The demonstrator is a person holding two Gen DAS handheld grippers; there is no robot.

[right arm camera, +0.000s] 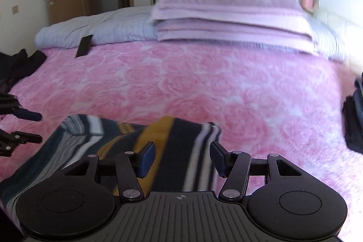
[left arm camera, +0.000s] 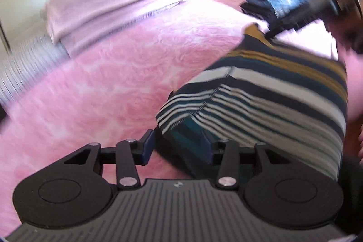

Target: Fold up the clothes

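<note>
One big pink bedspread (right arm camera: 204, 87) with a rose pattern takes up most of both views, with a folded lilac blanket (right arm camera: 229, 17) stacked at the far end on a pale striped pillow (right arm camera: 95, 31). On top of the pink spread, at the near edge, the striped garment (right arm camera: 127, 144) is found: navy, teal, white and mustard bands, already doubled over into a rough block, with a sleeve or corner tucked across it in the left wrist view (left arm camera: 261, 101).

It can be judged as soft, light knit stuff, floppy, nothing fragile, likely to sag and slide open if lifted by one point only. Corners or the folded edge would be the spots to be pinched, one by each gripper, so the layers are kept together.

Its long axis is hard to be sure of with the blur, but it seems to run across the right wrist view from lower left to the right, stripes running mostly along the near-far direction there.

The right gripper (right arm camera: 182, 159) is seen released, pads apart over the cloth, nothing pinched. The left gripper (left arm camera: 179, 146) is also let go, jaws parted with the garment's dark edge lying between but not clamped.

Smaller bits: a dark clothes pile (right arm camera: 15, 67) at the left, a black phone-like slab (right arm camera: 84, 45).
</note>
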